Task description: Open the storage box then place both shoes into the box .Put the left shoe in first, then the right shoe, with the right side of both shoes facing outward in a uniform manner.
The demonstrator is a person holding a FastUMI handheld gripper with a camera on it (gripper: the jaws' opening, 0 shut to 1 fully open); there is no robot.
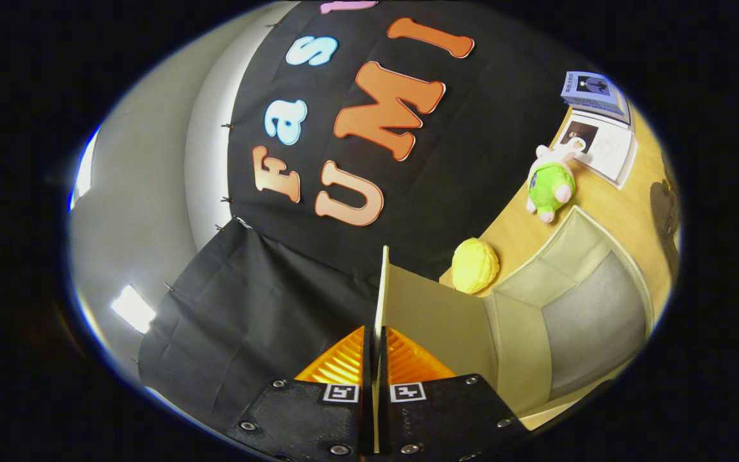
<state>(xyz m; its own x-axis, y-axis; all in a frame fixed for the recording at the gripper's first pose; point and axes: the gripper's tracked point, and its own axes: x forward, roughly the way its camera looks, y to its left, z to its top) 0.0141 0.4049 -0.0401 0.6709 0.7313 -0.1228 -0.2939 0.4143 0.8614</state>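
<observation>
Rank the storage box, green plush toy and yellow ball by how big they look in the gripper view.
1. Storage box, its lid pinched by the gripper.
2. and 3. Green plush toy and yellow ball: alike; ball nearer, so unsure.

The gripper (376,350) is rolled well over to one side, so the scene ahead of it looks steeply tilted. Its two fingers (344,362) are drawn close together, pressing from either side on the thin lid (380,301) standing edge-on between them.
</observation>
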